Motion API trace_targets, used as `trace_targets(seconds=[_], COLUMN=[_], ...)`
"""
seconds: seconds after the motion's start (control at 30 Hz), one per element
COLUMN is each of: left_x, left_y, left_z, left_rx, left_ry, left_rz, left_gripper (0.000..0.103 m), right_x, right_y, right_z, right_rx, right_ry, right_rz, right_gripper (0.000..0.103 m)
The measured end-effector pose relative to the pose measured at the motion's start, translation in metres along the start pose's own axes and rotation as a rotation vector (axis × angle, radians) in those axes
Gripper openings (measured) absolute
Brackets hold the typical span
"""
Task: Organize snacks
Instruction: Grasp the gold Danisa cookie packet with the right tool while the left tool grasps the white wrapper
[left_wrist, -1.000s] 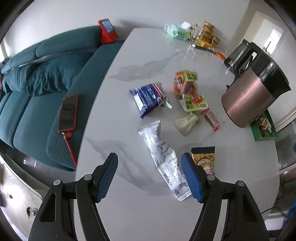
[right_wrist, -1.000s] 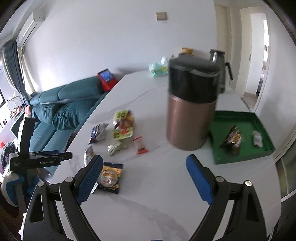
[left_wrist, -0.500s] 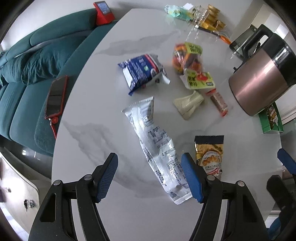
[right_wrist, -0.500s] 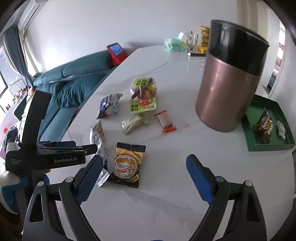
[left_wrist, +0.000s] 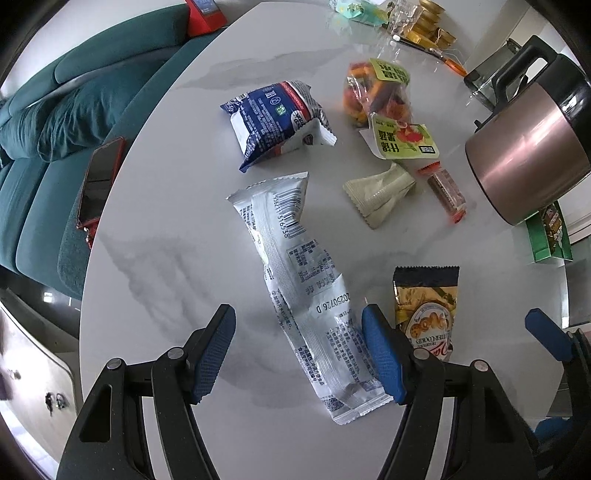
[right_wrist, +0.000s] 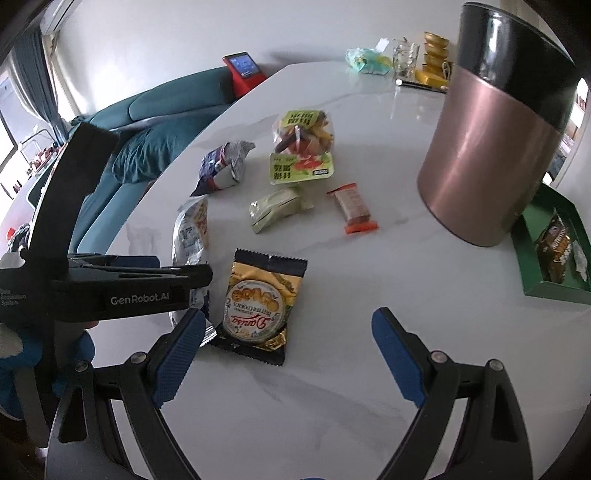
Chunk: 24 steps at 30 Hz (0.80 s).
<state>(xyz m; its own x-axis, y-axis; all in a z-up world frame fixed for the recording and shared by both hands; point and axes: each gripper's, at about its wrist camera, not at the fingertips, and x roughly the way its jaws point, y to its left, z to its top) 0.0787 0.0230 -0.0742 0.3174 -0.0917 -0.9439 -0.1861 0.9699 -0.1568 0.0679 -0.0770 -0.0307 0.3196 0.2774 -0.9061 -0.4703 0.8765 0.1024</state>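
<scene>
A white marble-pattern table (left_wrist: 177, 177) stands beside a teal sofa (left_wrist: 55, 122); a copper-and-black kettle (right_wrist: 495, 147) occupies the right side of the surface, with a green tray (right_wrist: 532, 273) just behind and to the right of it.

Status of the task: early. The tray holds one dark brown wrapped snack (right_wrist: 554, 251) and a small pale item beside it (too small to identify). Six snacks lie loose on the table:

- long white packet (left_wrist: 303, 288), near centre
- gold butter-cookie packet (right_wrist: 258, 299), just right of the white packet
- blue-and-white pack (left_wrist: 277, 118), far left
- clear bag of mixed fruit candy (left_wrist: 380, 92), far centre, with a green-labelled jelly cup (left_wrist: 402, 140) touching its near edge
- pale green wrapped piece (left_wrist: 376, 192), mid-table
- small bar with orange ends (left_wrist: 447, 192), beside the kettle

Left gripper (left_wrist: 299, 350): jaws apart, nothing held. The near end of the white packet lies between the fingers; the pads do not press on it.

Right gripper (right_wrist: 288, 362): jaws wide apart, empty, positioned over bare table just near of the cookie packet.

Assessment: both tools appear lined up for a pick, one on the white packet and one on the cookie packet. No loose snack is gripped, so the sorting of the loose items is largely still to do.
</scene>
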Motion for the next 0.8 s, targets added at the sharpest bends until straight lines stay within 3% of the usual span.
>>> trace_targets(seconds=[0.8], left_x=[0.010], left_y=[0.002], left_z=[0.007], left_rx=[0.029], left_ry=[-0.017], left_rz=[0.067], left_gripper=[0.065], right_x=[0.040], right_y=[0.014], right_z=[0.001], right_rx=[-0.039], right_ry=[0.064], right_rz=[-0.016], right_gripper=[0.103])
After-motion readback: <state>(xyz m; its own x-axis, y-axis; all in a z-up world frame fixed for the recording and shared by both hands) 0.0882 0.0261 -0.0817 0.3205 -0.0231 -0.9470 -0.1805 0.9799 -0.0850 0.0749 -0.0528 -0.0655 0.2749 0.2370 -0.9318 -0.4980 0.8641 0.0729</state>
